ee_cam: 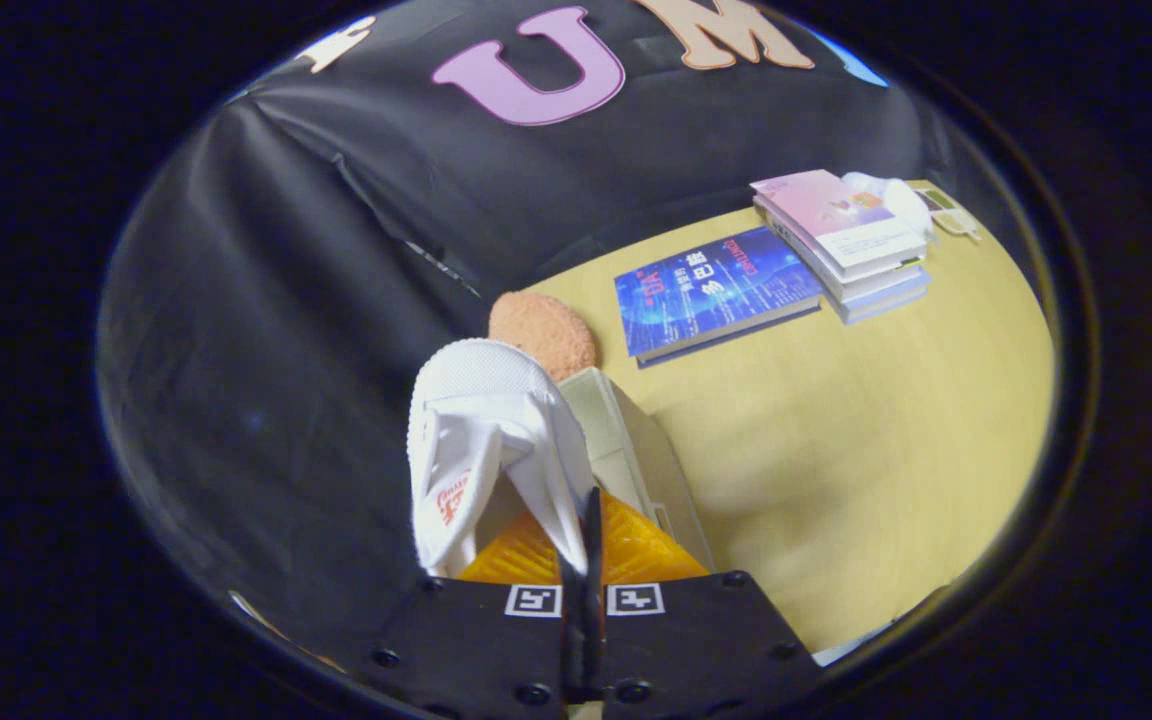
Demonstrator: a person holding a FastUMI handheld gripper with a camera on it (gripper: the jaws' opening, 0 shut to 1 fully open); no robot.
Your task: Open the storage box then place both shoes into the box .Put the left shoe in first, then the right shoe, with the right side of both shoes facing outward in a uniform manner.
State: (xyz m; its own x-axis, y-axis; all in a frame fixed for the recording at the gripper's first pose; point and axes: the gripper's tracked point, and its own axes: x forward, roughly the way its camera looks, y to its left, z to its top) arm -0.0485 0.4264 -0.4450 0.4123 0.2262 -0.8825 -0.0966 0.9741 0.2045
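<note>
My gripper is shut on a white shoe, with both fingers pressed together on the thin edge of its opening. The shoe is held up in the air and points away from me, its mesh toe farthest off. Its white tongue carries a red mark, and a textured orange insole shows just ahead of the fingers. A pale beige panel lies along the shoe's right side; I cannot tell whether it belongs to the shoe or to the storage box.
A light wooden table spreads out to the right, below the shoe. On it lie a blue book and a stack of books with a pink cover. A fuzzy orange round thing sits beyond the toe.
</note>
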